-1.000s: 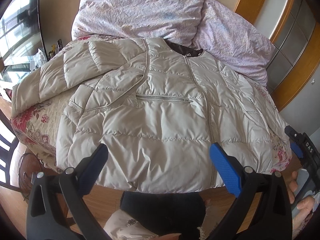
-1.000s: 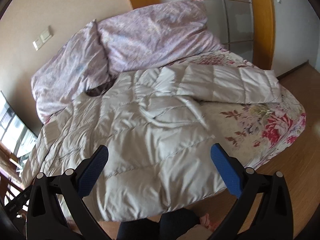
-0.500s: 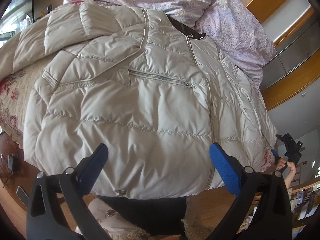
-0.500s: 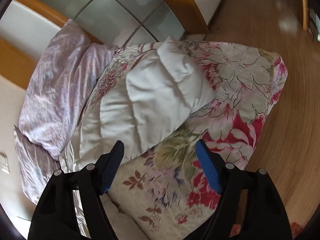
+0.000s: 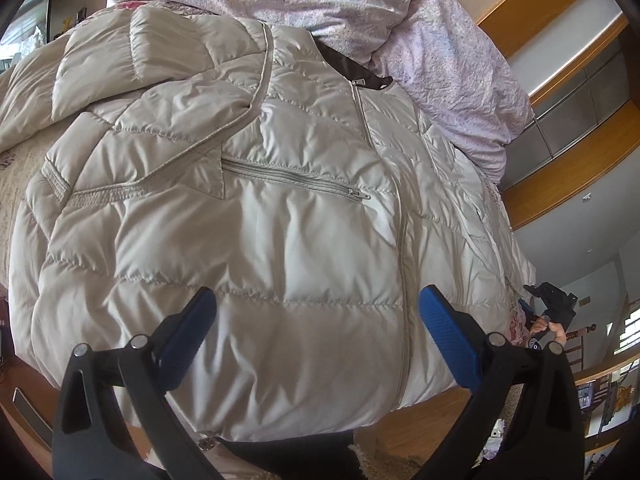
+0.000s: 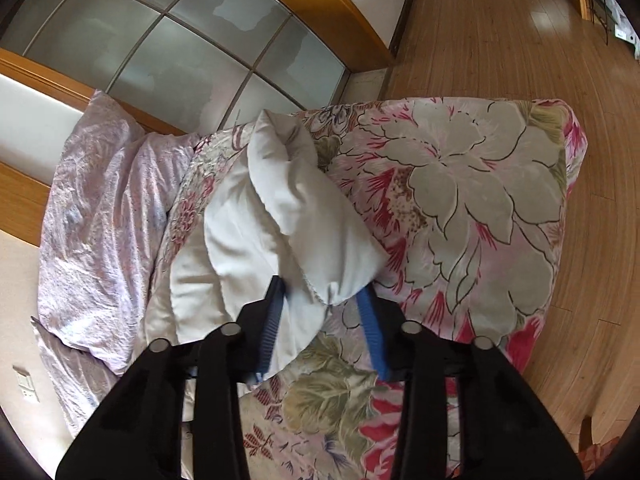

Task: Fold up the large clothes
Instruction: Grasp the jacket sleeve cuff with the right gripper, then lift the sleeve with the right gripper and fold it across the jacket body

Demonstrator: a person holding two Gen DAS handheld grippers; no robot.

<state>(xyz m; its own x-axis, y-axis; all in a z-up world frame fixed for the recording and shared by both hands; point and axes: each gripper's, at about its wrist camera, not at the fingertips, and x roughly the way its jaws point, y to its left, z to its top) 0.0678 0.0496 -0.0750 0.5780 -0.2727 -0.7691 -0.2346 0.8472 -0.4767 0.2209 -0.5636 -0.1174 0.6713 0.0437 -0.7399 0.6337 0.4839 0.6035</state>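
- Jacket [image 5: 248, 240]: pale beige, quilted, lies front-up across the bed and fills most of the left wrist view. Centre zip closed; dark collar lining at upper centre, against the pillows.
- One sleeve [image 5: 132, 92] is folded over the chest at upper left of that view, its cuff near the chest pocket zip [image 5: 296, 178].
- Jacket hem hangs at the bed's near edge, lower centre.
- Left gripper [image 5: 316, 324]: hovers above the lower front of the jacket, blue pads spread wide, nothing between them, no contact visible.
- Right gripper [image 6: 322, 306]: jaws narrow and closing, with the white end of the other sleeve [image 6: 296, 232] between the blue pads. Pads sit at the fabric on both sides; cannot tell if they press firmly.
- That sleeve lies on the floral bedspread [image 6: 472, 200] at centre of the right wrist view, running toward upper left.
- Lilac pillows [image 5: 360, 12] at the top of the left wrist view; at left in the right wrist view.
- Wooden floor [image 6: 520, 32] at upper right; frosted glass panels [image 6: 192, 52] at upper left.
- The person's hand on the right gripper shows small at the right edge of the left wrist view.
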